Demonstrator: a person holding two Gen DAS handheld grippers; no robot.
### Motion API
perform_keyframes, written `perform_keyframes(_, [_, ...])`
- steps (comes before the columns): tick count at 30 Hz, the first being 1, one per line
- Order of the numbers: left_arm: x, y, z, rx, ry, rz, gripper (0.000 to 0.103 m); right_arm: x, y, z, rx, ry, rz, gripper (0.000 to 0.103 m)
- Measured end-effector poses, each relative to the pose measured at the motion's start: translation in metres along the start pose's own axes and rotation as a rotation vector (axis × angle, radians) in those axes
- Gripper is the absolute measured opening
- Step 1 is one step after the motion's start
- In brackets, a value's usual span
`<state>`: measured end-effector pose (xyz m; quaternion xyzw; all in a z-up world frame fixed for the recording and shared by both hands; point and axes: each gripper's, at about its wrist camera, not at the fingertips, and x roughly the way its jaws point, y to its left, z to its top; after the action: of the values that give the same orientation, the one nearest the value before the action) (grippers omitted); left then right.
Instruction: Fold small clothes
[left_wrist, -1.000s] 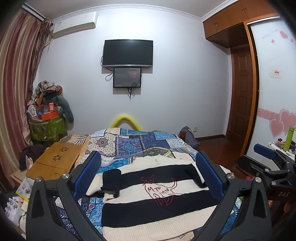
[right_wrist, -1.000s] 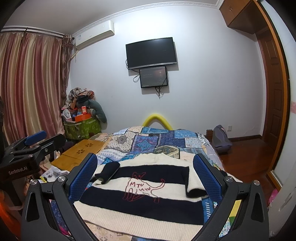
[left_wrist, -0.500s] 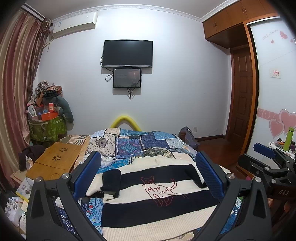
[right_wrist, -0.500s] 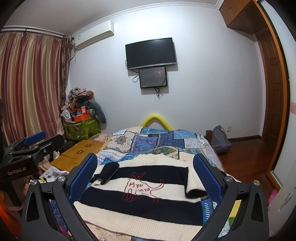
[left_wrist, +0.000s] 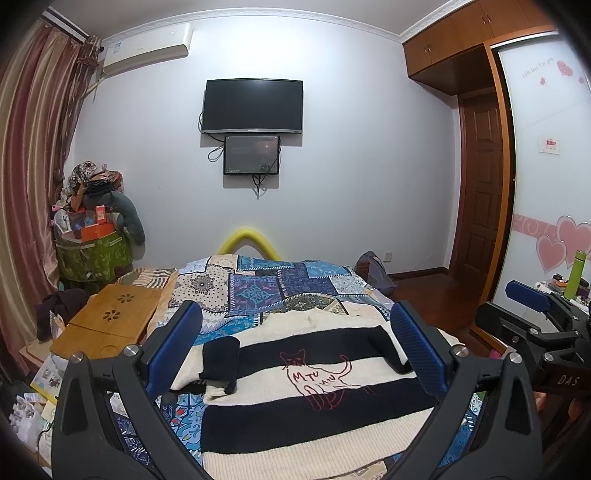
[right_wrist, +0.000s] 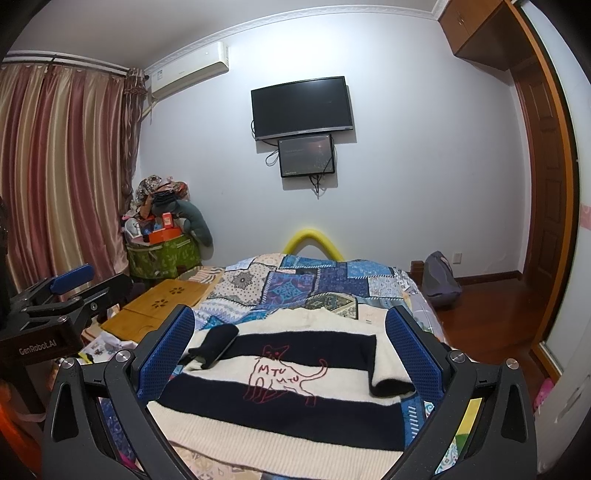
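Observation:
A cream and black striped sweater (left_wrist: 295, 402) with a red outlined cat lies flat on the bed, front up; it also shows in the right wrist view (right_wrist: 280, 398). Both sleeves are folded in across its upper part. My left gripper (left_wrist: 295, 343) is open and empty, held above the sweater's near part. My right gripper (right_wrist: 290, 339) is open and empty, also held above it. The right gripper shows at the right edge of the left wrist view (left_wrist: 532, 314); the left gripper shows at the left of the right wrist view (right_wrist: 62, 295).
The bed has a blue patchwork quilt (left_wrist: 273, 284). A wooden lap desk (left_wrist: 110, 321) lies at the bed's left side, with papers on the floor (left_wrist: 40, 384). A green basket piled with things (left_wrist: 92, 251) stands by the curtain. A door (left_wrist: 480, 184) is at right.

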<state>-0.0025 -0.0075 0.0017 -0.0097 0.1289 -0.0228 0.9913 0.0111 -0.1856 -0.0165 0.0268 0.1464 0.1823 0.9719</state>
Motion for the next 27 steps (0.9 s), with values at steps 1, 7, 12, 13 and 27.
perform_keyframes(1, [0.000, 0.000, 0.000, 0.001, 0.001, -0.001, 0.103, -0.001, 0.000, 0.000, 0.000, 0.001, 0.001, 0.103])
perform_keyframes(7, [0.000, -0.001, -0.001, 0.001, 0.002, -0.001, 0.103, -0.001, 0.000, 0.000, 0.000, 0.001, 0.002, 0.103])
perform_keyframes(12, [0.000, 0.001, -0.001, 0.002, 0.003, -0.001, 0.103, -0.002, -0.002, 0.004, 0.002, 0.004, 0.003, 0.103])
perform_keyframes(13, [0.000, 0.001, -0.001, 0.001, 0.003, -0.001, 0.103, -0.005, -0.001, 0.006, 0.002, 0.003, 0.003, 0.103])
perform_keyframes(27, [0.035, 0.021, -0.006, -0.030, 0.069, -0.005, 0.103, 0.019, -0.004, -0.001, 0.006, 0.050, 0.009, 0.103])
